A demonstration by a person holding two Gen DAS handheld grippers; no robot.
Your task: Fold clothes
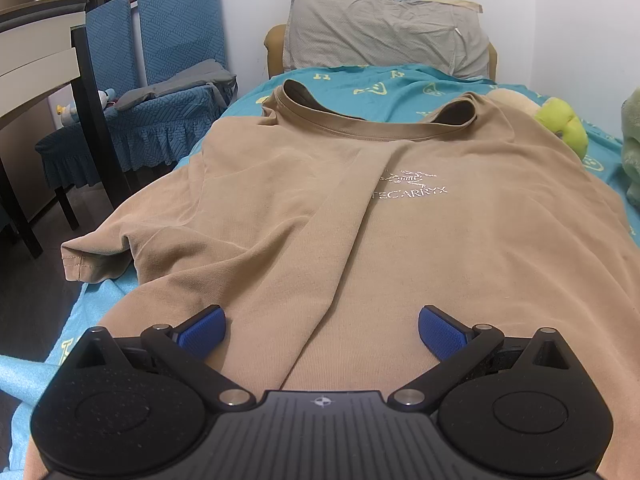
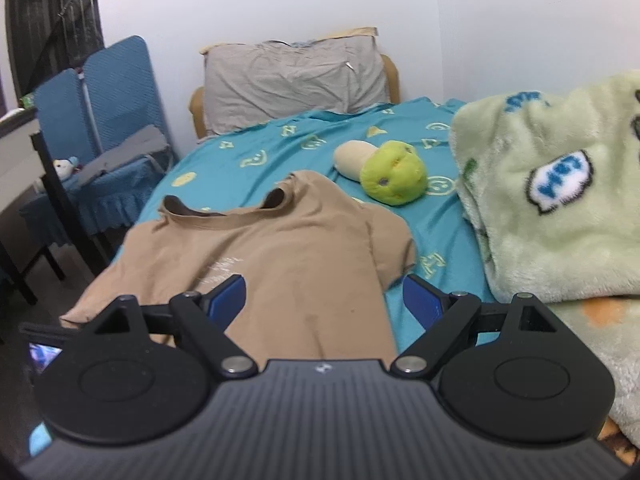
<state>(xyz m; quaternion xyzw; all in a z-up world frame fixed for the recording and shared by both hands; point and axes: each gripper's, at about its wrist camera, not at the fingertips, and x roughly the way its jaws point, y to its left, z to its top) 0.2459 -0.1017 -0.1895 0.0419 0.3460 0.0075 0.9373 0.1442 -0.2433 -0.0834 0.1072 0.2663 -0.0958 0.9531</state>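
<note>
bed (image 2: 248,160): teal sheet | laid on it: tan shirt (image 2: 280,256), grey pillow (image 2: 292,76), green plush (image 2: 392,178), green blanket (image 2: 560,208)

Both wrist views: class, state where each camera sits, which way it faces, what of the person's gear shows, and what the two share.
Left wrist: on the left gripper, low over the tan T-shirt, facing the grey pillow; open blue pads.
Right wrist: on the right gripper, facing up the bed past the green blanket; open jaws.
Shared: T-shirt, pillow, teal sheet, green plush toy, blue chairs.

Tan shirt (image 1: 440,240); teal patterned sheet (image 2: 248,144)
</note>
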